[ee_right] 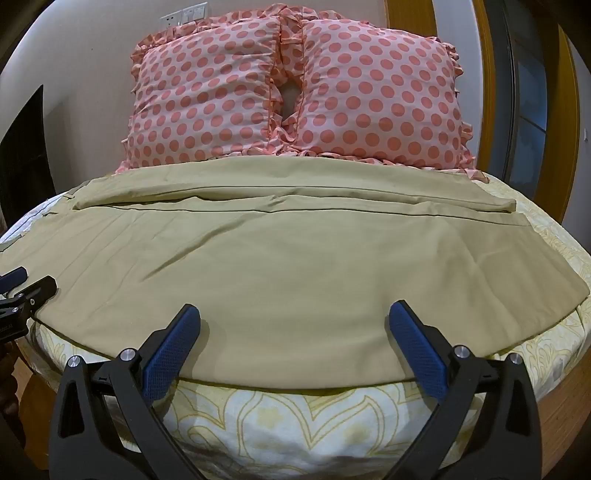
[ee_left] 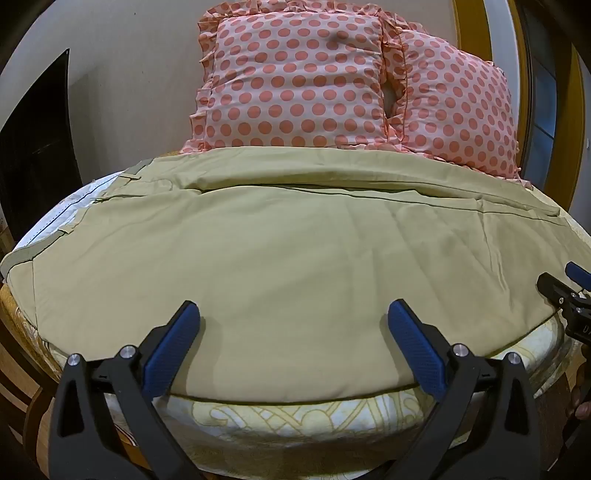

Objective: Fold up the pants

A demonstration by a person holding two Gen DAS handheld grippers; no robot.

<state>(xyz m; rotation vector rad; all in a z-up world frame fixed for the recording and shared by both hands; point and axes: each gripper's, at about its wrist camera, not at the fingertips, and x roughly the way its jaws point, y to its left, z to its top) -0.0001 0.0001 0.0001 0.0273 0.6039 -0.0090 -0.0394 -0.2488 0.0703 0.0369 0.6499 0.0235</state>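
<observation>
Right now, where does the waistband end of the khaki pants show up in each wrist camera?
Left wrist view: the waistband, with belt loops, lies at the far left, on the bed's left edge.
Right wrist view: only a sliver of it shows at the far left, above the left gripper's fingertips.
Shared landmark: the gap between the two polka-dot pillows.

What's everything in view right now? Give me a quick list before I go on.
khaki cotton pants: one, tan, spread flat across the bed, waistband at left, one leg lying behind the other
polka-dot ruffled pillows: two, pink with coral dots, side by side behind the pants
yellow-patterned white bedsheet: one, under the pants
wall switch plate: white, above the pillows
wooden door frame: yellow-brown, at right
left gripper: jaws open, over the pants' near edge
right gripper: jaws open, over the near edge
</observation>
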